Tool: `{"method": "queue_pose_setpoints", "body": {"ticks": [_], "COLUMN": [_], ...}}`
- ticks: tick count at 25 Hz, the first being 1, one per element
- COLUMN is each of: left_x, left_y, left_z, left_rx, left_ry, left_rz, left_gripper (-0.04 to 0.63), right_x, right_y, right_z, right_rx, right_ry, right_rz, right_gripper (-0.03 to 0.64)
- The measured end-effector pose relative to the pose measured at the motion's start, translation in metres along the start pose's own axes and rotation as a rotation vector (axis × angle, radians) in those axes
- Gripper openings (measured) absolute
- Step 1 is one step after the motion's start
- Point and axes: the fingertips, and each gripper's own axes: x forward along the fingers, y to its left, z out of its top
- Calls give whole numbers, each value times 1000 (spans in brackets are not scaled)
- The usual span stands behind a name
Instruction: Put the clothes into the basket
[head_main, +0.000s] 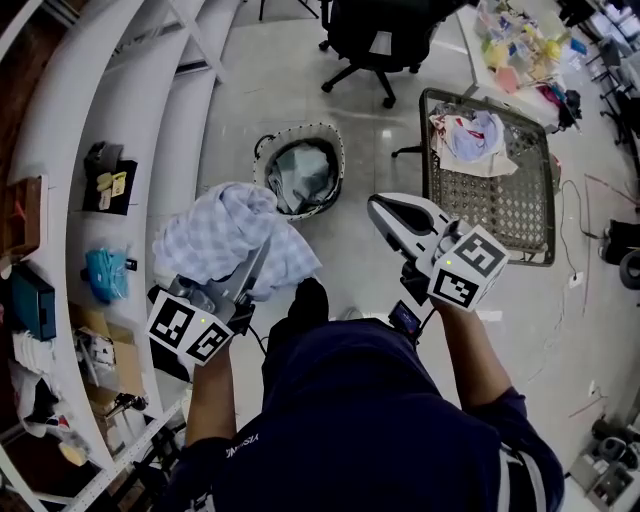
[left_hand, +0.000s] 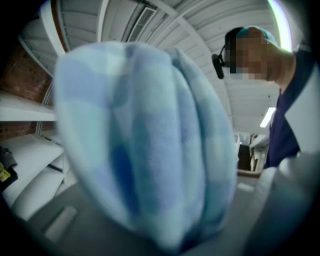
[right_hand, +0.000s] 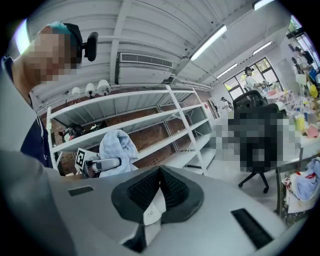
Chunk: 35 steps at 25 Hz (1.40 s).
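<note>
My left gripper (head_main: 262, 246) is shut on a light blue checked cloth (head_main: 225, 240), which hangs bunched over its jaws above the floor. In the left gripper view that cloth (left_hand: 150, 165) fills nearly the whole picture and hides the fingertips. A round basket (head_main: 332, 140) with grey and blue clothes inside stands on the floor just beyond the cloth. My right gripper (head_main: 386, 211) is held level to the right of the basket, its jaws together with nothing hanging from them. In the right gripper view the black pads (right_hand: 172, 187) meet, and the cloth (right_hand: 117, 146) shows at the far left.
A wire rack (head_main: 520, 210) at the right carries a white, blue and red garment (head_main: 470, 140). White shelves (head_main: 120, 110) with small items run along the left. A black office chair (head_main: 380, 40) and a cluttered table (head_main: 520, 45) stand beyond the basket.
</note>
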Motion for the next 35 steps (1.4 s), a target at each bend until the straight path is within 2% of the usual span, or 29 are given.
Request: {"method": "queue_pose_setpoints", "body": {"ticks": [9,19,27,35], "left_x": [31,68,90,100], "left_y": [89,167,206,230], "left_z": [16,41,52,53], "left_rx": [-35,-35,-46,-57], "left_ry": [29,50,51,56], "left_rz": [-36,-103,-141,-144], "left_gripper": [166,166,166,166], "right_x": [87,167,213,242], "right_y": [-30,-62,-80,-91], "right_z": [18,45,60,69], "right_rx": [27,52,43,34], "right_ry": [44,45,53,67], "right_rz": [-24,-54,-63,-62], "right_gripper": [7,7,6,6]}}
